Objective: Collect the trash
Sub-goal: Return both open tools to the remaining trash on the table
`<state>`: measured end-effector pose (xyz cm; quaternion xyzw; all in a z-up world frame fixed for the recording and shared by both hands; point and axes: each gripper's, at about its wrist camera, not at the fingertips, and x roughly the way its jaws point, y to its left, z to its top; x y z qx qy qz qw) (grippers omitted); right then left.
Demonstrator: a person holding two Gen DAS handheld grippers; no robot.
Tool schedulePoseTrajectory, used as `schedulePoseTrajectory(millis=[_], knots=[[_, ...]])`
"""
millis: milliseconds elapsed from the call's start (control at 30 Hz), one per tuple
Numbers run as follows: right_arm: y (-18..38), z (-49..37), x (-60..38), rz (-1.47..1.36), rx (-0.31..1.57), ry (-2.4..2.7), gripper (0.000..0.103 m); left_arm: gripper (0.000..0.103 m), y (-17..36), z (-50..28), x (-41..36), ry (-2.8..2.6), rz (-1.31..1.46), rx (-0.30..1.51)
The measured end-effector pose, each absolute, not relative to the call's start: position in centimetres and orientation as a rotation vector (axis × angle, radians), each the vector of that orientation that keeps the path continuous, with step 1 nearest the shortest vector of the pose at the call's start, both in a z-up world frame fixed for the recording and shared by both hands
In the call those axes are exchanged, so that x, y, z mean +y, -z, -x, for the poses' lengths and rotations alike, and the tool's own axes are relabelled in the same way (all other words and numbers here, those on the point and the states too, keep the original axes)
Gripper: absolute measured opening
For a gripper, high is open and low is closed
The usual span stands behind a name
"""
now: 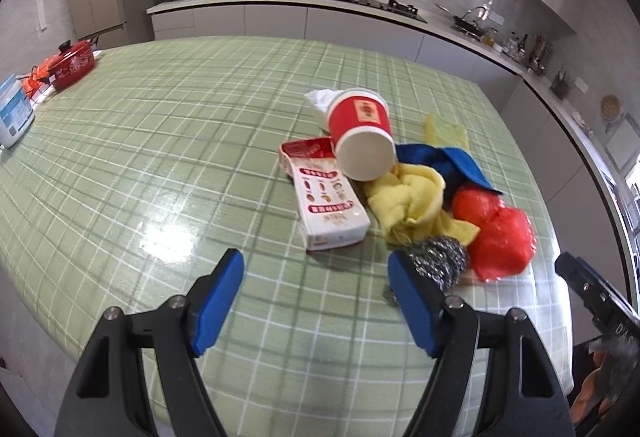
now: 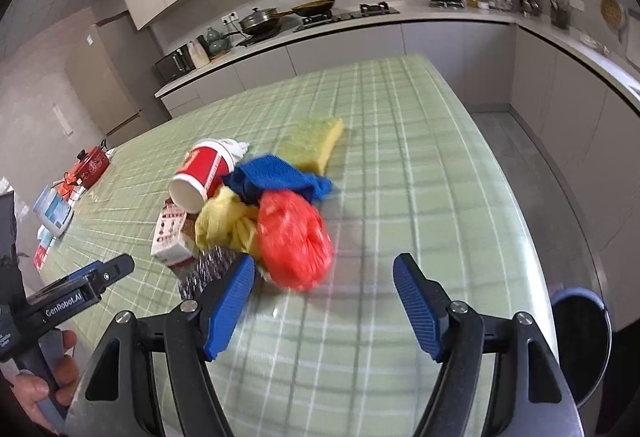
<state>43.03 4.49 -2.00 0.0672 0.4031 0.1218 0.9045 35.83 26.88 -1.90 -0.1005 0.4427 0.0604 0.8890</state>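
Observation:
A pile lies on the green checked table: a tipped red paper cup, a white and red carton, a crumpled red plastic bag, a yellow cloth, a blue cloth, a steel scourer, a yellow-green sponge and white tissue. My left gripper is open, just short of the carton. My right gripper is open, just short of the red bag.
A dark round bin stands on the floor past the table's right edge. A red pot and a white-blue container sit at the table's far left. Kitchen counters with pans run behind.

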Motion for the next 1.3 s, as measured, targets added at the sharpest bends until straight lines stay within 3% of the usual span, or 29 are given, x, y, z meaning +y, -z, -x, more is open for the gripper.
schedulePoseTrajectory(millis=[733, 1300], knots=[[2.0, -46.5, 4.6, -0.120, 0.810, -0.278, 0.074, 0.076, 2.2, -37.7, 25.5, -0.216, 0.169, 0.880], [3.6, -47.7, 8.2, -0.092, 0.866, -0.188, 0.074, 0.076, 4.4, -41.3, 28.1, -0.133, 0.151, 0.946]])
